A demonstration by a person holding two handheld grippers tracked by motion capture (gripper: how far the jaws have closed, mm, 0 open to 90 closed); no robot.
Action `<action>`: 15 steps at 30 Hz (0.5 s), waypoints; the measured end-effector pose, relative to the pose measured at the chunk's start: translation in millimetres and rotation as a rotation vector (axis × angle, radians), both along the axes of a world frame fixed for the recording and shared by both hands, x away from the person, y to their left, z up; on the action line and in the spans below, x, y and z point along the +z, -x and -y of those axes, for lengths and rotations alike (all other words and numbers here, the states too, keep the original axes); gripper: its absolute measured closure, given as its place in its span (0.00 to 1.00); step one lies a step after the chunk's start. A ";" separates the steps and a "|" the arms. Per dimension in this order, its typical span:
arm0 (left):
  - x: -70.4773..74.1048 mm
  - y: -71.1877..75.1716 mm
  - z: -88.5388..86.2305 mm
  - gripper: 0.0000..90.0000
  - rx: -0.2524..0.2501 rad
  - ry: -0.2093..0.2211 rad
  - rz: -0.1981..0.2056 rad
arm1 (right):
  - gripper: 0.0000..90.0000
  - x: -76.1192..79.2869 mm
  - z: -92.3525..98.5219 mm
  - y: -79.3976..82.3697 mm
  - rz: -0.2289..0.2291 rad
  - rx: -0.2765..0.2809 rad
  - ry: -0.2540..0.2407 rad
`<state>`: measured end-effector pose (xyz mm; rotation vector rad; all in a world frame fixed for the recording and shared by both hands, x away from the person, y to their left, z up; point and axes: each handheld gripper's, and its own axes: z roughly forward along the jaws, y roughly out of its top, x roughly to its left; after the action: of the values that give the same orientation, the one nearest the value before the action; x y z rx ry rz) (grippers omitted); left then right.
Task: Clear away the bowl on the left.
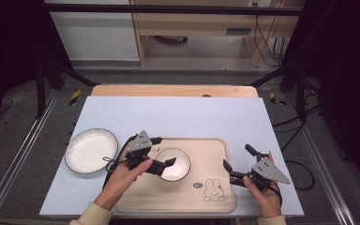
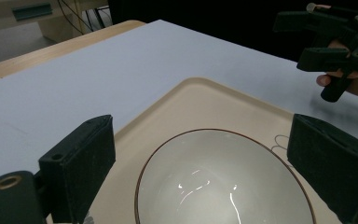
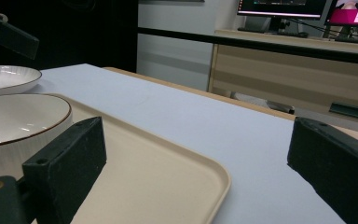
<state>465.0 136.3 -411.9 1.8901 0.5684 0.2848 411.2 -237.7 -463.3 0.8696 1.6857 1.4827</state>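
A white bowl (image 1: 174,164) with a thin brown rim stands on a beige tray (image 1: 187,197) that has a rabbit drawing near its front right. My left gripper (image 1: 165,151) is open at the bowl's left side, one jaw on each side of the rim. In the left gripper view the bowl (image 2: 223,186) lies low between the wide-apart jaws of the left gripper (image 2: 203,140), and I cannot tell whether they touch it. My right gripper (image 1: 237,157) hangs open at the tray's right edge, holding nothing. In the right gripper view, the right gripper (image 3: 196,140) has the tray's (image 3: 168,177) corner between its jaws.
A white ribbed plate (image 1: 91,150) with a dark rim lies on the pale blue mat (image 1: 178,117), left of the tray. The plate (image 3: 4,77) and the bowl (image 3: 18,116) also show at the left of the right gripper view. Dark frame posts and cables flank the table.
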 end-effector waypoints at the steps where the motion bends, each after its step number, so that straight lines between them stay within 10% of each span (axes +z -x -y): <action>1: 0.2 0.2 -0.7 0.09 -0.001 0.002 0.003 | 0.05 0.2 -0.1 0.1 0.000 0.000 0.000; 15: 1.0 3.8 -23.3 0.09 0.024 0.089 0.042 | 0.05 0.4 0.4 1.0 0.000 -0.005 0.000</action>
<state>461.2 159.6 -410.9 1.7889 0.5673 0.3096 410.2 -238.2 -462.9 0.8738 1.6819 1.4794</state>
